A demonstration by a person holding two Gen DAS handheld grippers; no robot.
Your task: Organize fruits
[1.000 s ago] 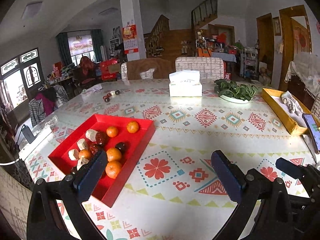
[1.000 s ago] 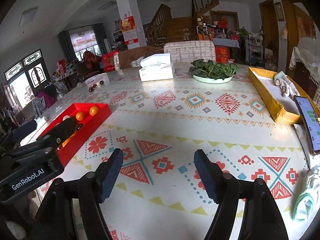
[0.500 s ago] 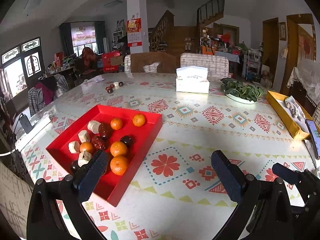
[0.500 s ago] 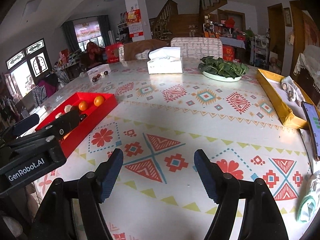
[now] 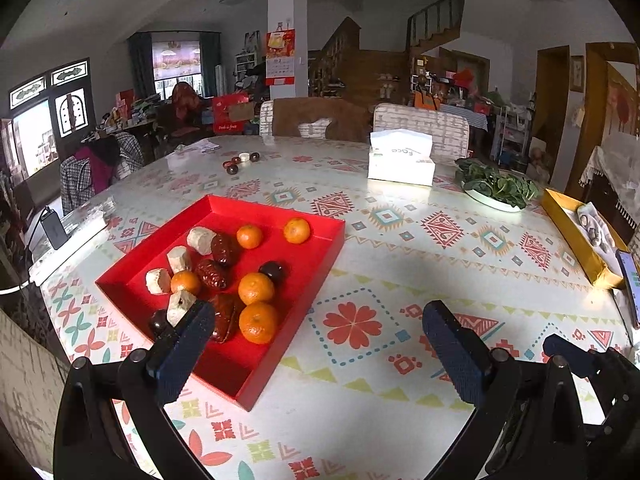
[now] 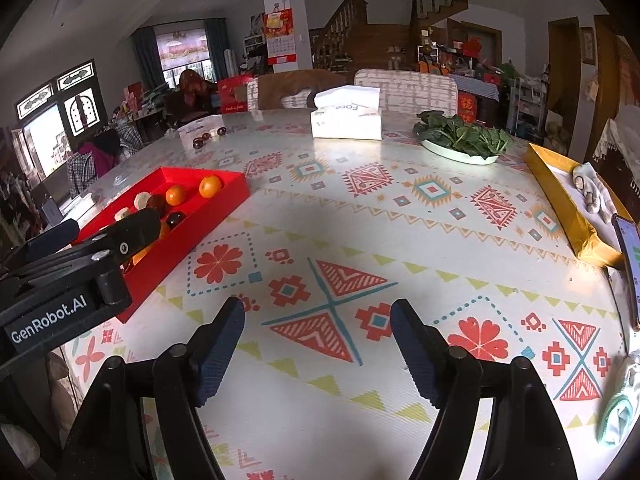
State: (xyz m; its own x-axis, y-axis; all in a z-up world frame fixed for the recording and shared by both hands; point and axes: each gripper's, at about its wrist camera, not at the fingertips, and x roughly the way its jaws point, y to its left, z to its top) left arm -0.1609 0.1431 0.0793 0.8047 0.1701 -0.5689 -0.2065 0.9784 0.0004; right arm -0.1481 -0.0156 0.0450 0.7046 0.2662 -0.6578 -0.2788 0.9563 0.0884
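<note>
1. The left gripper point(image 5: 316, 334) hung over the near edge of the red tray point(image 5: 320, 248), fingers wide apart with nothing between them. Its left finger point(image 5: 188, 344) covered part of the fruit pile in the left wrist view.
2. The tray sat on the left side of the table point(image 5: 400, 264), holding five oranges point(image 5: 258, 322), some dark red dates point(image 5: 210, 274), pale cut chunks point(image 5: 200, 240) and a couple of dark round fruits point(image 5: 273, 272). Couldn't tell what the pale chunks actually were.
3. The right gripper point(image 6: 318, 344) was off to the right of the tray over bare patterned tablecloth, fingers apart and empty, having just opened a touch wider.
4. From the right wrist view, the left gripper's body read "GenRobot.AI" point(image 6: 48, 320) in white.
5. The tissue box point(image 5: 401, 160) at the far side had "Face" printed on it, seen upside down.
6. A red carton point(image 5: 232, 114) behind the table had white lettering, too small to read. A wall calendar point(image 5: 280, 58) hung on the pillar.
7. Also on the table: a plate of greens point(image 5: 494, 190), a yellow box point(image 5: 576, 236), a phone point(image 5: 630, 280), and a few loose dates point(image 5: 234, 166) far back.
</note>
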